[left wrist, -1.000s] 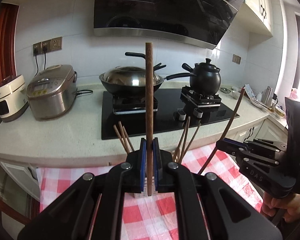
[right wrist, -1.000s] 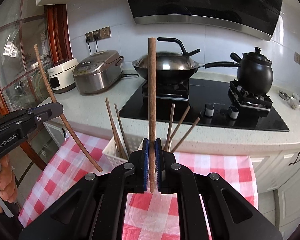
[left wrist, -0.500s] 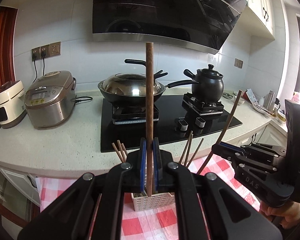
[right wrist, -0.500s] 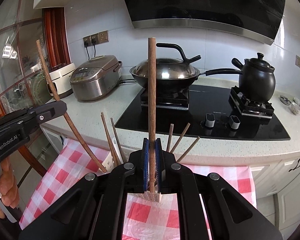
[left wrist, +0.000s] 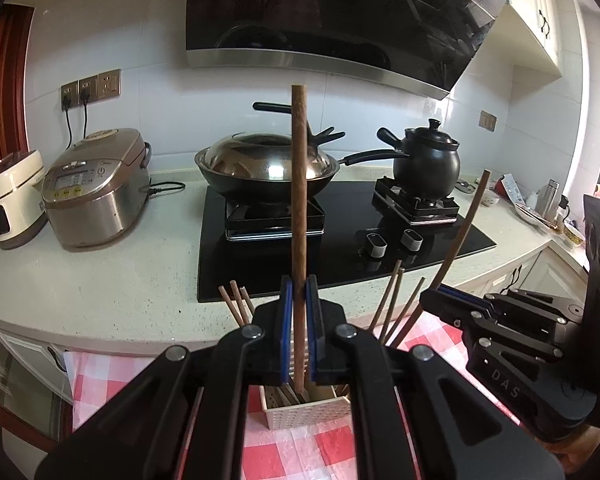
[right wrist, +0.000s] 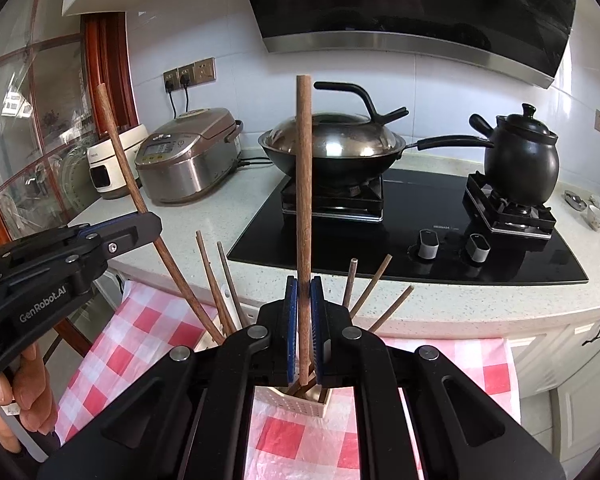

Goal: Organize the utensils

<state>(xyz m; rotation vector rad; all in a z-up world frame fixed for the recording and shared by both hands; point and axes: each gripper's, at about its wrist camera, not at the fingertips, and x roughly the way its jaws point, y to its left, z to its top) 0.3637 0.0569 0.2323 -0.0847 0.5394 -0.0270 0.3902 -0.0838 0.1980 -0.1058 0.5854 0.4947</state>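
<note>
My left gripper (left wrist: 299,312) is shut on a brown wooden chopstick (left wrist: 299,208) held upright, its lower end inside the white slotted basket (left wrist: 306,412). My right gripper (right wrist: 304,312) is shut on another wooden chopstick (right wrist: 303,184), also upright, its tip in the same basket (right wrist: 304,404). Several more chopsticks (left wrist: 396,304) stand leaning in the basket. Each gripper shows in the other's view, the right one (left wrist: 430,300) and the left one (right wrist: 152,224), each with its chopstick.
The basket stands on a red-and-white checked cloth (right wrist: 148,332) before a counter. Behind are a black hob (right wrist: 400,232), a lidded wok (right wrist: 332,148), a black clay pot (right wrist: 520,160), a rice cooker (left wrist: 96,184) and a white appliance (left wrist: 8,200).
Both grippers have come down and nearer the basket, so the lower ends of both held chopsticks now sit inside it. Both stay shut.
</note>
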